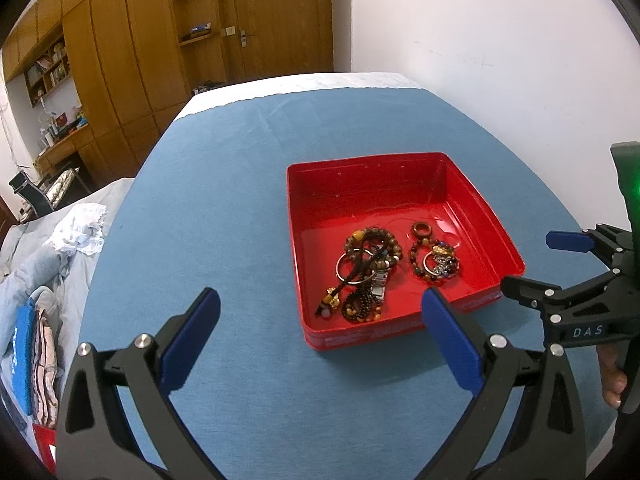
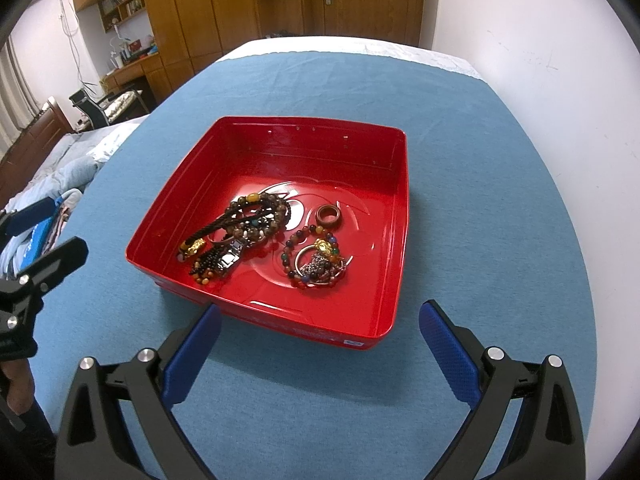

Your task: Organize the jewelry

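Observation:
A red tray sits on the blue cloth and holds jewelry. A tangled pile of brown bead bracelets, a black cord and a watch lies at its left. A multicolour bead bracelet with a gold charm and a ring lies to the right. A small brown ring lies beyond it. My left gripper is open and empty, just short of the tray's near wall. My right gripper is open and empty at the tray's near edge; it also shows in the left wrist view.
The blue cloth covers a table against a white wall. A bed with crumpled clothes lies to the left. Wooden cabinets and a door stand at the back.

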### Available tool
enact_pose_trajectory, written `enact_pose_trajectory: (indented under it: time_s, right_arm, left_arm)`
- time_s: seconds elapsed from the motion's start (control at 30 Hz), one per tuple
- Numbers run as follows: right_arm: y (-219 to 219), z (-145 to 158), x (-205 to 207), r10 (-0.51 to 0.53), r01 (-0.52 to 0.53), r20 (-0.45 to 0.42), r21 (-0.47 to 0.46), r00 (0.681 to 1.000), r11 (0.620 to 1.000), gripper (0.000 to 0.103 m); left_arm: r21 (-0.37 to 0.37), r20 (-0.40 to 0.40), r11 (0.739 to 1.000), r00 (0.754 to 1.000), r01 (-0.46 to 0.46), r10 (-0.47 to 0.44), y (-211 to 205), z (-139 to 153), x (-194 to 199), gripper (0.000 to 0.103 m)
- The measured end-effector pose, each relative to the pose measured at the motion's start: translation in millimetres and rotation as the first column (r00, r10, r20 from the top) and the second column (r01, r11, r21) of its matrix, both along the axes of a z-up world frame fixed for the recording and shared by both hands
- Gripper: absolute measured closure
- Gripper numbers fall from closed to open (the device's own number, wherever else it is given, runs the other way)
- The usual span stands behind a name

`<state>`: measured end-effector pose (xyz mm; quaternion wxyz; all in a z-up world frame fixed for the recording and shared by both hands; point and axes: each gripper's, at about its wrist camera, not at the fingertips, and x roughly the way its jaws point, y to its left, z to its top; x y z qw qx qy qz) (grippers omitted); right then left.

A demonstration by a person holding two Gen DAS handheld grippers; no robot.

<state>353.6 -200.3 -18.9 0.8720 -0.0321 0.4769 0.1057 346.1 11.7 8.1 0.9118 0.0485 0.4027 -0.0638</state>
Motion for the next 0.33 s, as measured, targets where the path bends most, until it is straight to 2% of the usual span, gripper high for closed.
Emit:
enact_pose_trajectory:
  time_s: [0.33]
  right_arm:
    - [-0.1, 2.1, -2.6, 0.001, -0.001, -0.002, 0.0, 1.0, 1.0, 0.004]
  left_arm:
    - [-0.019, -0.025, 1.0, 1.0, -0.002, 0.001, 1.7, -2.1, 2.2, 0.003]
